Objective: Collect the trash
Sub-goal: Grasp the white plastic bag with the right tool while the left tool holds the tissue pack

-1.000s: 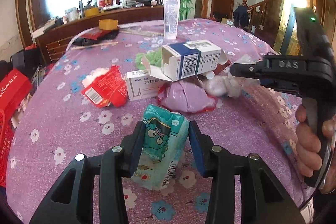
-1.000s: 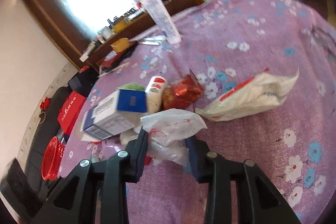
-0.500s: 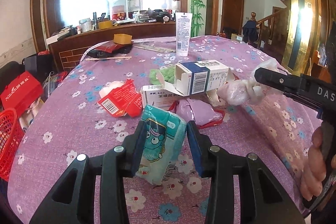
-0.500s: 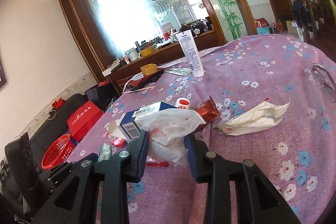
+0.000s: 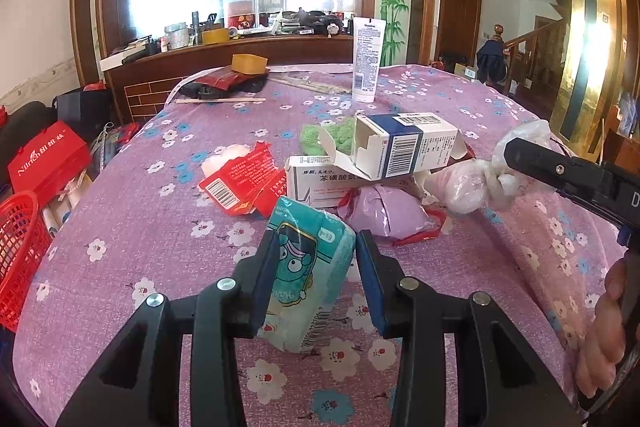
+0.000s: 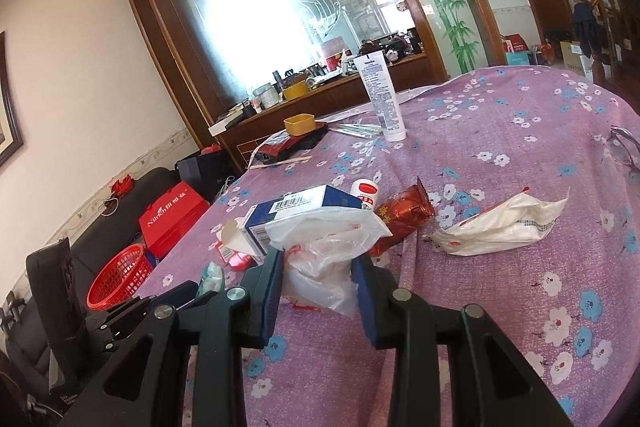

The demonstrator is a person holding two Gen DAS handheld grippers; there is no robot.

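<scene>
My left gripper [image 5: 316, 259] is shut on a teal tissue packet [image 5: 308, 279] with a cartoon face, held above the purple flowered tablecloth [image 5: 132, 227]. My right gripper [image 6: 318, 267] is shut on a knotted clear plastic bag [image 6: 324, 247]; the bag also shows in the left wrist view [image 5: 476, 183], off the table at the right. A pile of trash lies on the table: a blue-and-white carton [image 5: 404, 143], a white medicine box [image 5: 316, 179], a red wrapper [image 5: 240, 183], a pink bag [image 5: 388, 211], a red foil wrapper [image 6: 404, 215] and a white crumpled packet [image 6: 504, 227].
A red plastic basket [image 6: 120, 277] stands on the floor left of the table, beside a red box [image 6: 172, 215]. A white lotion tube [image 5: 368, 59] stands at the far side, with chopsticks [image 5: 220, 100] and a yellow box [image 5: 250, 63]. Glasses [image 6: 624, 147] lie at the right edge.
Both grippers have risen from the table with their loads. The plastic bag has come clear of the pile, and both cameras now look more level across the table.
</scene>
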